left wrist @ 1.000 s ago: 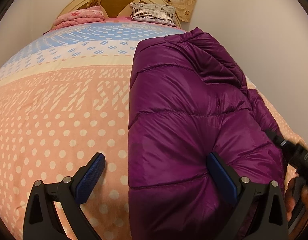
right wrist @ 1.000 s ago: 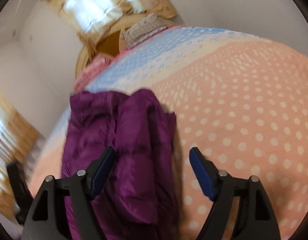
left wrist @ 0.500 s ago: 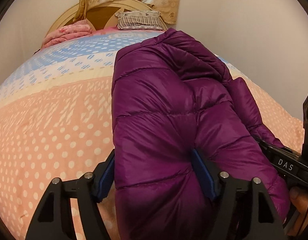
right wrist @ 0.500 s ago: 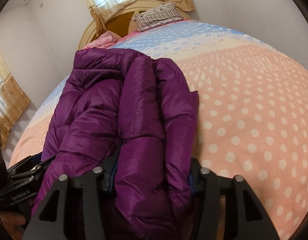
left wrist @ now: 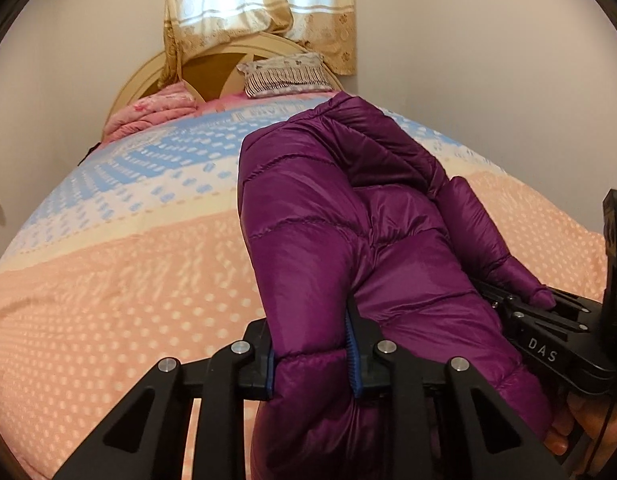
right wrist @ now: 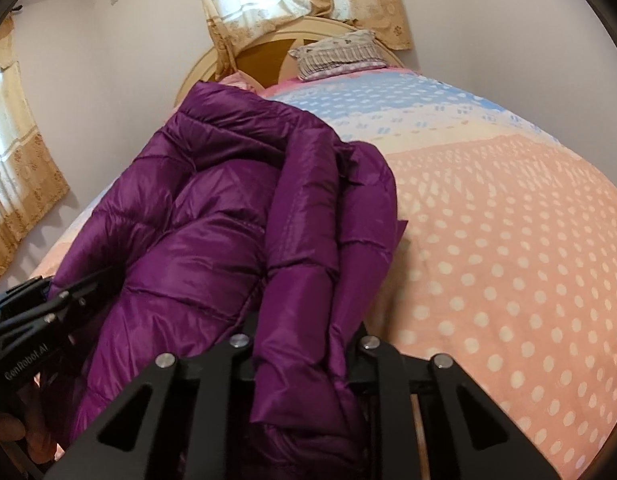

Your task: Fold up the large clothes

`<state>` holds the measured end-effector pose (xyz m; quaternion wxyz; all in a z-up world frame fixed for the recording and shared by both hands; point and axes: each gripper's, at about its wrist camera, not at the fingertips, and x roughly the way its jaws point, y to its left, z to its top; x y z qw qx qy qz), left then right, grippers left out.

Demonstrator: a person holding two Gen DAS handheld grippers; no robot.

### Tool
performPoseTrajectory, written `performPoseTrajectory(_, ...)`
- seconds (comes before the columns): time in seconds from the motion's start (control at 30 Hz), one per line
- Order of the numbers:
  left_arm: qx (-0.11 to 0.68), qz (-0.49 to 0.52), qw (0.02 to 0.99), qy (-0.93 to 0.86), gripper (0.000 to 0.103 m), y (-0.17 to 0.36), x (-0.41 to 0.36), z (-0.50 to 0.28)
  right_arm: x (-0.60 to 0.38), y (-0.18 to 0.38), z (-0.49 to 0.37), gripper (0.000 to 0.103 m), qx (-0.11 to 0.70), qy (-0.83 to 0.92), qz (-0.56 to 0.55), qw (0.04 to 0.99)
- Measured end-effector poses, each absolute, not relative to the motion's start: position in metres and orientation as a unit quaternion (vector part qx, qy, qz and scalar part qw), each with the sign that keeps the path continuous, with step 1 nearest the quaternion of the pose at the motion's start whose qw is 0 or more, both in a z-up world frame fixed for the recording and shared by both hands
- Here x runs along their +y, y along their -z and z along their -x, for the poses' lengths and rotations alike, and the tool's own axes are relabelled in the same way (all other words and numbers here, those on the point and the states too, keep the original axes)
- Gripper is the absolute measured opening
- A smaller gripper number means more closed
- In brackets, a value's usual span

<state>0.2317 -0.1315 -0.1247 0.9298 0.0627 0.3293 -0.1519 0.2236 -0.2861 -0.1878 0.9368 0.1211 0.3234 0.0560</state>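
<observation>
A puffy purple quilted jacket (left wrist: 328, 216) lies lengthwise on the bed, folded along its length. My left gripper (left wrist: 312, 356) has its jaws closing, and its blue pads pinch the jacket's near left edge. In the right wrist view the same jacket (right wrist: 212, 216) fills the left half. My right gripper (right wrist: 304, 344) is also closing, with a thick fold of the near right edge squeezed between its fingers. Each gripper shows in the other's view: the right gripper (left wrist: 520, 304) at the right edge of the left wrist view, the left gripper (right wrist: 80, 294) at the left edge of the right wrist view.
The bed's cover (left wrist: 108, 280) is peach with white dots and blue toward the head. A striped pillow (left wrist: 284, 76), a pink blanket (left wrist: 156, 108) and a cream headboard (right wrist: 244, 40) stand at the far end. Walls close in on both sides; curtains (right wrist: 24, 160) hang at the left.
Both grippers moved in on the jacket's near end and closed on its two edges. The near end has lifted, and both cameras now sit higher over the bed.
</observation>
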Motion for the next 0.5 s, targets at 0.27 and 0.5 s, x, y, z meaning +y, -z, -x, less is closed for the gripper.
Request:
performPoseTrajectory(0.27, 0.309, -0.046, 0.942, 0.119, 0.027, 0.099, -0.086, -0.221, -0.247, 0.157, -0.233, 0.022, 0.305, -0.104, -0.103, 0.941)
performPoseTrajectory(0.5, 0.3, -0.032, 0.95, 0.084, 0.027, 0.089, -0.041, -0.221, -0.203, 0.144, -0.257, 0.022, 0.3, -0.146, -0.081, 0.939)
